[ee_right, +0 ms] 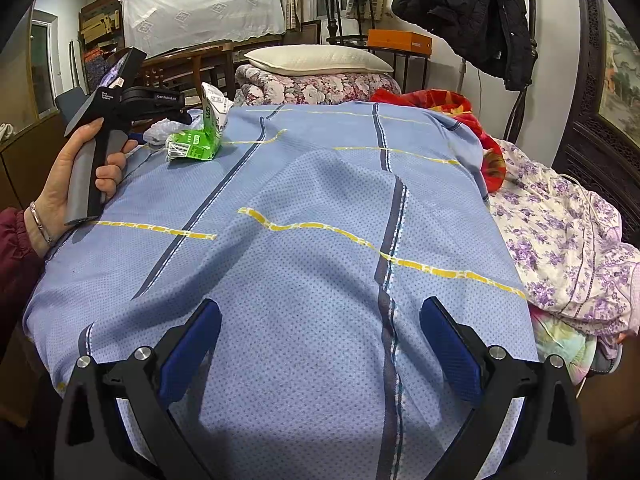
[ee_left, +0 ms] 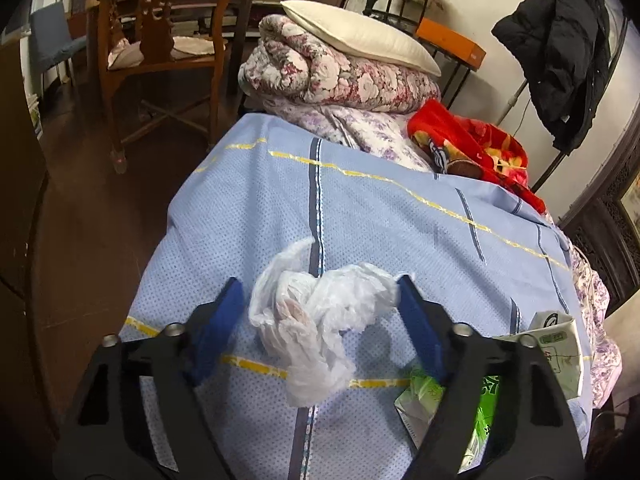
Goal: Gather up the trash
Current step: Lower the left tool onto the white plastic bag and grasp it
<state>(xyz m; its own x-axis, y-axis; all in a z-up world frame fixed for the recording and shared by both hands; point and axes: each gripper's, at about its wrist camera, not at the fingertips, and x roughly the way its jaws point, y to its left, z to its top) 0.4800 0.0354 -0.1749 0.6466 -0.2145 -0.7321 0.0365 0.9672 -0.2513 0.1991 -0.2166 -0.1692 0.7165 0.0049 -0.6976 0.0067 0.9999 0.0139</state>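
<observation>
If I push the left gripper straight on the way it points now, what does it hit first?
Most likely the crumpled white plastic bag, which already lies between the fingers of the left gripper, and under it the blue bedsheet. Depth is hard to judge.

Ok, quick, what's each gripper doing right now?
Left gripper: jaws around the crumpled white plastic bag; firm grip cannot be told.
Right gripper: open, empty.

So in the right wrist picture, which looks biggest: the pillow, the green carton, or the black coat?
1. Black coat
2. Pillow
3. Green carton
The carton lies nearer the camera, so its true size is unsure.
</observation>
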